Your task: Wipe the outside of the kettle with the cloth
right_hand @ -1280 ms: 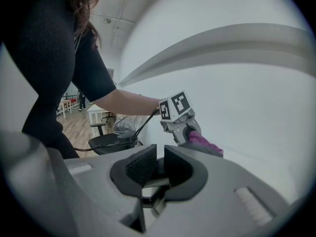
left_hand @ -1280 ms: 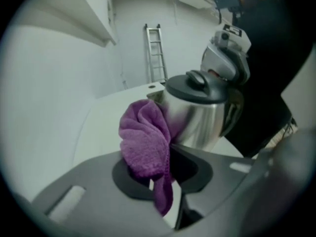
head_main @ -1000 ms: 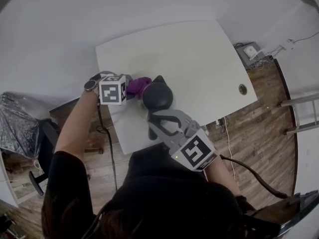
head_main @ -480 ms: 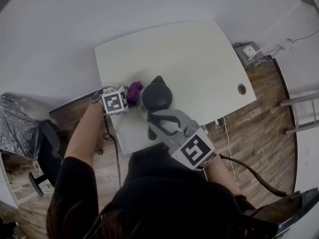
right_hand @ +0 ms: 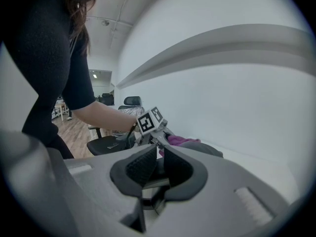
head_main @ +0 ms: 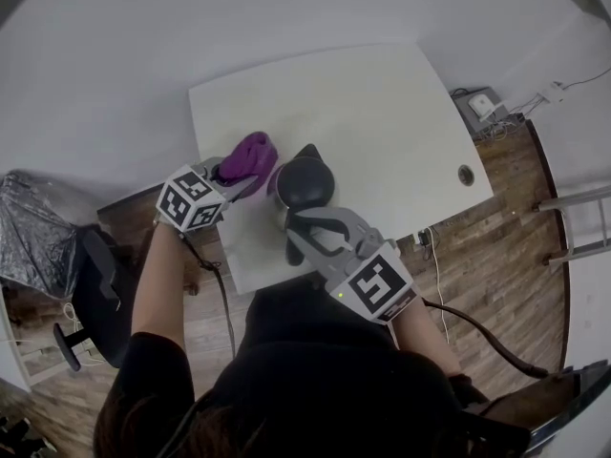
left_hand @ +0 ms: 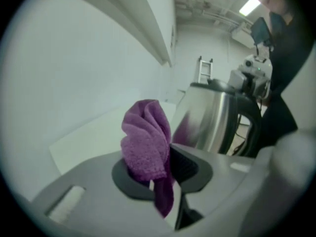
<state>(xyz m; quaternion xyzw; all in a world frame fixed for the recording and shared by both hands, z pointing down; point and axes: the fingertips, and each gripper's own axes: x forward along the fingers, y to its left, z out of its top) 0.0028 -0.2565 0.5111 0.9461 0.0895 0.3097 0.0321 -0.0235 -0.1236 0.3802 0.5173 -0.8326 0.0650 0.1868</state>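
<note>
ok so the left gripper (head_main: 232,178) is clamping a bunched-up purple cloth (head_main: 247,153) btw its jaws, w/ most of the wad sticking out past the tips. It's hovering just left of the kettle (head_main: 304,181), right by the steel wall, tho I can't tell if it's actually touching. The kettle is sitting upright by the near-left edge of the white table (head_main: 382,103). The right gripper (head_main: 311,229) is gripping the black handle (head_main: 290,252) on the near side, jaws pinched onto it, bracing the whole thing. Imo the cloth is soft n floppy, so pinching it as a wad is working fine, provided enough is poking out to rub with. The kettle body is looking polished, rigid n prob slippery, and it could be sliding or tipping under a sideways push, so the handle is the spot to be holding.
</note>
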